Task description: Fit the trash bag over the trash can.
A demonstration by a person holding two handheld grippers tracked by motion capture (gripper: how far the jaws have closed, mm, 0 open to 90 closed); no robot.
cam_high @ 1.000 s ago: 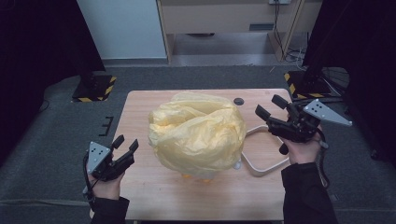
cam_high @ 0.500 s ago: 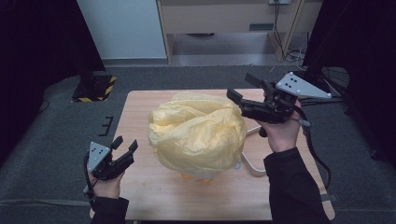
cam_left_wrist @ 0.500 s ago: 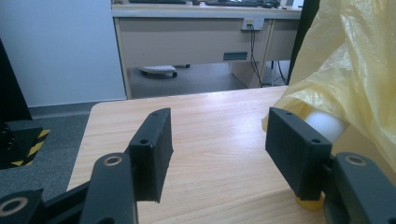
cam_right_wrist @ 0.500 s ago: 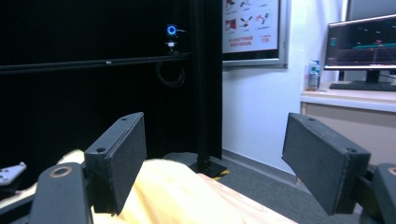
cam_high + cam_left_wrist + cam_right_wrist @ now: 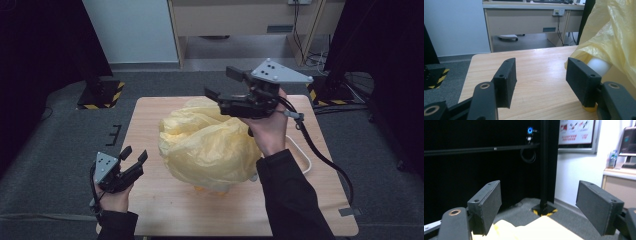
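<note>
A crumpled yellow plastic bag point(image 5: 207, 145) lies draped over a bulky thing in the middle of the wooden table point(image 5: 165, 210). In the left gripper view a white rounded part point(image 5: 599, 65) peeks out under the bag's edge point(image 5: 614, 37). My right gripper point(image 5: 220, 82) hovers above the bag's top right, pointing left, jaws open and empty; its own view looks over the bag's top point(image 5: 529, 230). My left gripper point(image 5: 135, 154) rests at the table's near left edge, open and empty point(image 5: 540, 75), a short way from the bag.
A white loop-shaped handle point(image 5: 302, 155) sticks out on the table to the right of the bag. Black posts with yellow-black striped bases point(image 5: 102, 95) point(image 5: 327, 97) stand on the grey floor beyond the table. A desk point(image 5: 240, 20) lines the far wall.
My right hand has risen and swung left from the table's right side to above the bag. The left gripper has stayed put.
</note>
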